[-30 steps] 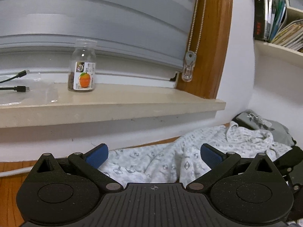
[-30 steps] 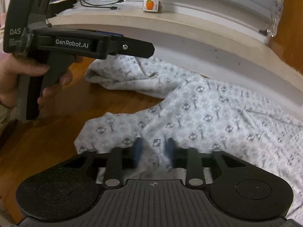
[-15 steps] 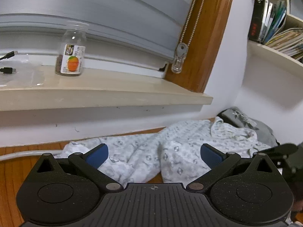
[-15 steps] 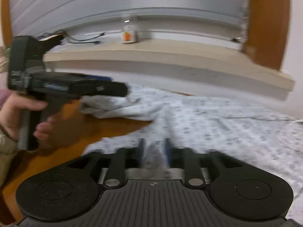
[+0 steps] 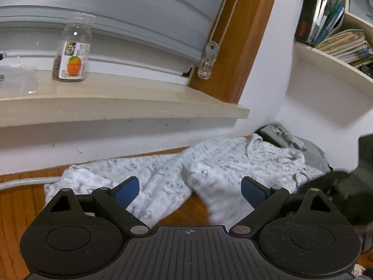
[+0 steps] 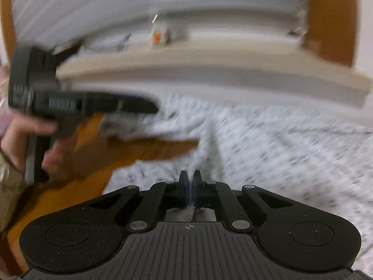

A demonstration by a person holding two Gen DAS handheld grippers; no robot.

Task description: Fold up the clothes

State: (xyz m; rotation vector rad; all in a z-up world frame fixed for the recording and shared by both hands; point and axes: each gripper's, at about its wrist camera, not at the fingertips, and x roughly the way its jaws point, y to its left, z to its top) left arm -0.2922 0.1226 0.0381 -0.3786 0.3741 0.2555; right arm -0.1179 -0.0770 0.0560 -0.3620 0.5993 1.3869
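Cloth (image 6: 268,144) lies crumpled on the floor (image 5: 21,200) toward 12 o'clock, and the right fingers (image 6: 190,182), ajar a second ago, are now clenched on its fold while the left gripper (image 5: 190,186) hovers released, so a lift looks under way.

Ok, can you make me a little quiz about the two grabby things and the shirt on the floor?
1. True or false: the right hand-held gripper is pinching the patterned garment.
2. How do the jaws of the left hand-held gripper stand: A) wide apart with nothing between them, B) closed on cloth, C) closed on a cable?
3. Fill in: the jar with the orange on its label stands on the window ____.

Key
1. True: cloth runs up between its closed fingers.
2. A.
3. Sill.
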